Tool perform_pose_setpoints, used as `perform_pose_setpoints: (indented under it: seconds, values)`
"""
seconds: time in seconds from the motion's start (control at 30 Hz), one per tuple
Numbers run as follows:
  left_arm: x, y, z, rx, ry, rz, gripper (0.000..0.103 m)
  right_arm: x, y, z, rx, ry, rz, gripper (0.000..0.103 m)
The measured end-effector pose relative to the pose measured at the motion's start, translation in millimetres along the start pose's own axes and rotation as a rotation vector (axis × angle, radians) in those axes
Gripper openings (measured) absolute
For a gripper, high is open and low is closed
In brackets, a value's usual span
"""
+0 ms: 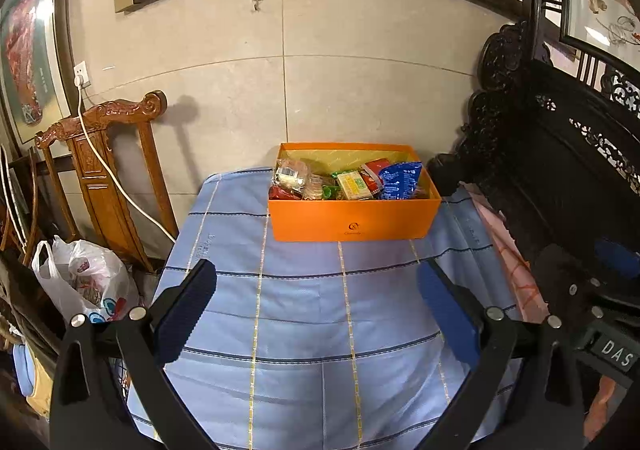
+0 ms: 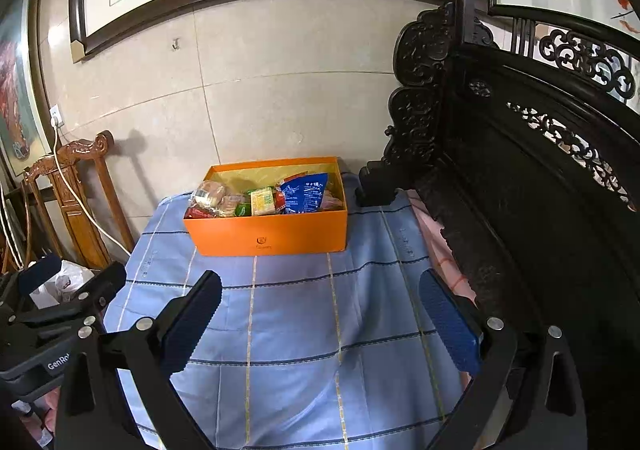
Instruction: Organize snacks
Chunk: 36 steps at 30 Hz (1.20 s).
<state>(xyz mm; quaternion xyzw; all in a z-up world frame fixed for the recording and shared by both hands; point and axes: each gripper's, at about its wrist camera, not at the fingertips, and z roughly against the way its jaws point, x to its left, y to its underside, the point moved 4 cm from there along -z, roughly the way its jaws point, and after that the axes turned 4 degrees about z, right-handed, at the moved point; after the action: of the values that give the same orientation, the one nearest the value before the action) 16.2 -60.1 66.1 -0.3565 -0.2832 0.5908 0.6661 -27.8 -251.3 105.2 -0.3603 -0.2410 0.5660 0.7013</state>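
Observation:
An orange box point(image 1: 352, 221) stands at the far end of a table under a blue checked cloth point(image 1: 304, 310). It holds several snack packs, among them a blue bag point(image 1: 400, 177), a yellow pack point(image 1: 352, 185) and a clear pack of cakes point(image 1: 290, 175). The box also shows in the right wrist view point(image 2: 272, 234), with the blue bag point(image 2: 306, 191) at its right. My left gripper point(image 1: 316, 282) is open and empty, well short of the box. My right gripper point(image 2: 320, 290) is open and empty too, beside the left one point(image 2: 72, 290).
A dark carved wooden screen point(image 2: 520, 169) stands close along the table's right side. A carved brown chair point(image 1: 108, 177) with a white cable over it and a white plastic bag point(image 1: 80, 278) are on the left. A tiled wall with framed pictures is behind the box.

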Motion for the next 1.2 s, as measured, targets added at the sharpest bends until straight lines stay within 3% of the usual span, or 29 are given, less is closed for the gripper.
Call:
perform_pose_setpoints:
  seconds: [0.2, 0.4, 0.67, 1.2]
  values:
    - [-3, 1, -4, 0.012, -0.001, -0.013, 0.099, 0, 1, -2, 0.006, 0.000, 0.003, 0.099]
    - [-8, 2, -9, 0.001, -0.047, -0.056, 0.099, 0, 0, -6, 0.014, 0.015, 0.009, 0.099]
    - [-6, 2, -11, 0.019, 0.015, -0.014, 0.099, 2, -1, -7, 0.010, 0.020, 0.016, 0.099]
    - [1, 6, -28, 0.044, -0.058, -0.020, 0.099, 1, 0, -7, 0.011, 0.033, 0.017, 0.100]
